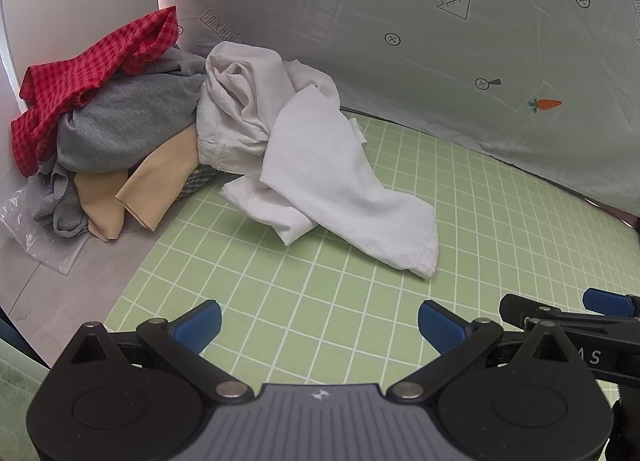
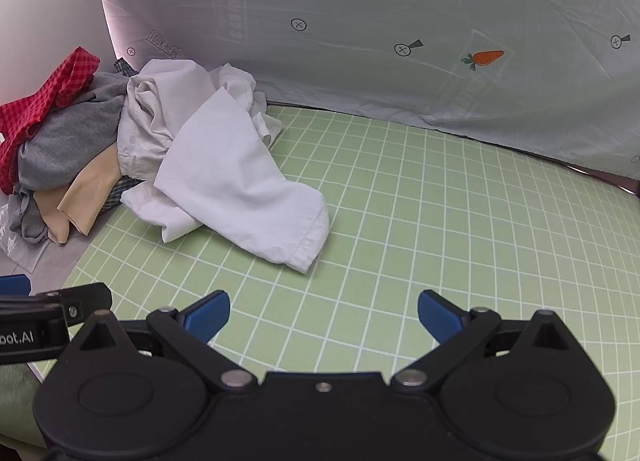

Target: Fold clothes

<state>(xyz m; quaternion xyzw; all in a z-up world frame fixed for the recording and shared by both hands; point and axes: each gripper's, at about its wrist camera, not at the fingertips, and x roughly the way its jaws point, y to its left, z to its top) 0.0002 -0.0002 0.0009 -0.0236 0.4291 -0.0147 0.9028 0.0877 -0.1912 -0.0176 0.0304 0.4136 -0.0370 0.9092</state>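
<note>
A crumpled white garment (image 1: 324,177) lies on the green grid mat (image 1: 360,321), one sleeve or leg stretched toward me; it also shows in the right wrist view (image 2: 232,181). Behind it on the left is a pile: a red checked cloth (image 1: 92,61), a grey garment (image 1: 132,117), a beige one (image 1: 160,185) and an off-white one (image 1: 236,101). My left gripper (image 1: 320,327) is open and empty, above the mat short of the white garment. My right gripper (image 2: 323,319) is open and empty beside it, to the right.
A pale printed sheet (image 1: 460,41) with carrots and arrows stands as a backdrop behind the mat. A clear plastic bag (image 1: 36,237) lies on the grey table left of the mat. A white wall panel (image 2: 48,17) closes the left side.
</note>
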